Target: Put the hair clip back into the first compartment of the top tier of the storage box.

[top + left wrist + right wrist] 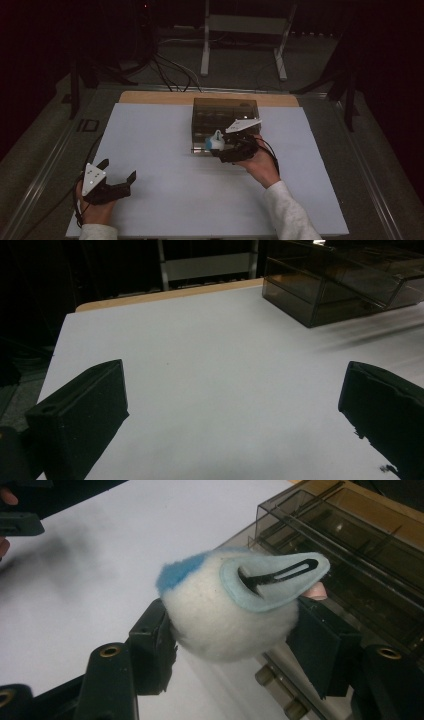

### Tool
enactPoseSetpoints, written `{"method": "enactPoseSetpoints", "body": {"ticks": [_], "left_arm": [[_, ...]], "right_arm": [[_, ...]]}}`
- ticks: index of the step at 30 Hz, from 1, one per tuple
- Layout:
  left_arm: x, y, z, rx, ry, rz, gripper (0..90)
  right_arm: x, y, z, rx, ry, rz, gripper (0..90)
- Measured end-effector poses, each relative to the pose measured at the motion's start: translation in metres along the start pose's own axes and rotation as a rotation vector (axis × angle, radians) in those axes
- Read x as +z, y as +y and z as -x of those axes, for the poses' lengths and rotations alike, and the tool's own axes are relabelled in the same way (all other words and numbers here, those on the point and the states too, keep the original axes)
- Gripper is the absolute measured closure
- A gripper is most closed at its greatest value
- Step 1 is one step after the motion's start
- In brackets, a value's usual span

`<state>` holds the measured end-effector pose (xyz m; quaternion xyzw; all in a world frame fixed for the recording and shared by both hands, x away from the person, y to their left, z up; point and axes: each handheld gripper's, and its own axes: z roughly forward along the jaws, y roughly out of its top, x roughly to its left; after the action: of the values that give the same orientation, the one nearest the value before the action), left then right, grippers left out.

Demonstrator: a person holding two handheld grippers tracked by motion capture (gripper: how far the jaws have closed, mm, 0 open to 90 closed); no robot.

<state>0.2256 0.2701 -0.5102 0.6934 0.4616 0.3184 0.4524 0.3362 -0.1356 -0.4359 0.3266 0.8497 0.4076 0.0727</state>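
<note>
A fluffy white ball (225, 620) with a blue patch, a pale blue felt piece and a black hair clip on it sits between the jaws of my right gripper (232, 637), which is shut on it. From above, the fluffy ball (216, 140) hangs at the front left corner of a smoky clear plastic box (225, 112) with compartments, and my right gripper (222, 147) points left. My left gripper (119, 176) rests low at the front left of the white board (165, 150), open, with nothing between its fingers (80, 415).
The plastic box (330, 285) stands at the back middle of the board, on a wooden tabletop (150, 96). Cables (170, 72) and a white stand (245, 30) lie on the floor beyond the table. The surroundings are dark.
</note>
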Motion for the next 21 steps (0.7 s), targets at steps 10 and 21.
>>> {"method": "enactPoseSetpoints", "body": {"ticks": [10,21], "left_arm": [[0.0,0.0,0.0,-0.001,0.001,0.001,0.6],[0.0,0.0,0.0,-0.002,0.001,0.001,0.6]], "right_arm": [[0.01,0.005,0.002,0.008,0.001,-0.003,38.0],[0.019,0.005,0.006,0.012,-0.011,-0.022,38.0]]}}
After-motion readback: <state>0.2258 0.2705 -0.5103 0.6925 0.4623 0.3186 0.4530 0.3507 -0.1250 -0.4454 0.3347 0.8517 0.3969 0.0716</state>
